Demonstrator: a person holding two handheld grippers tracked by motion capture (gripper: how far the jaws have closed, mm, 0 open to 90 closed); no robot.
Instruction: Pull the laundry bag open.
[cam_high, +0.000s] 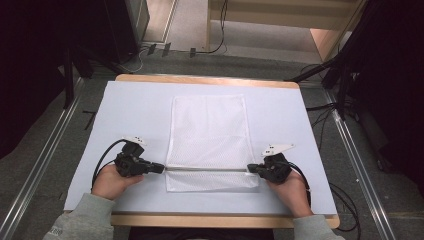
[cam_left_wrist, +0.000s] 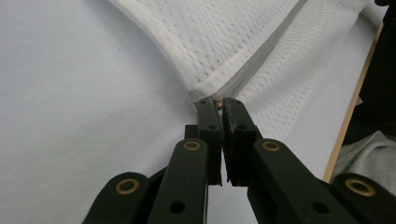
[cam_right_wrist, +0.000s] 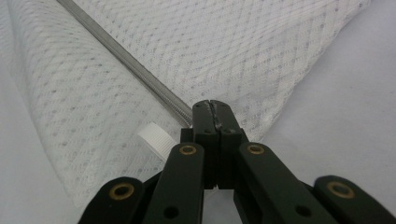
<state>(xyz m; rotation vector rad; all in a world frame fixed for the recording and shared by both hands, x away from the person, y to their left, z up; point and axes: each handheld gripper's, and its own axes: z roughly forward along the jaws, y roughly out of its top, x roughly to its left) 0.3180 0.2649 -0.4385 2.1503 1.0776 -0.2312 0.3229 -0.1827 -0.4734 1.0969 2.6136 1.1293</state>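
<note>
A white mesh bag (cam_high: 207, 132) lies flat in the middle of the white table, with a grey zipper (cam_high: 207, 171) running across it near its front end. My left gripper (cam_high: 161, 168) lies at the zipper's left end. In the left gripper view the bag (cam_left_wrist: 210, 32) and its zipper (cam_left_wrist: 261, 60) run away from my left gripper (cam_left_wrist: 218, 102), which is shut on a small brownish zipper pull. My right gripper (cam_high: 250, 169) is at the zipper's right end. In the right gripper view it (cam_right_wrist: 214, 105) is shut on the bag's edge (cam_right_wrist: 224, 46) where the zipper (cam_right_wrist: 121, 56) ends.
A small white ribbed tab (cam_right_wrist: 156, 140) sits on the mesh beside my right jaws. The table's white cover (cam_high: 135, 110) has a wooden front edge (cam_high: 210, 220). Cables (cam_high: 345, 200) and metal floor rails (cam_high: 45, 165) flank the table. Grey sleeves (cam_high: 85, 220) enter from the bottom.
</note>
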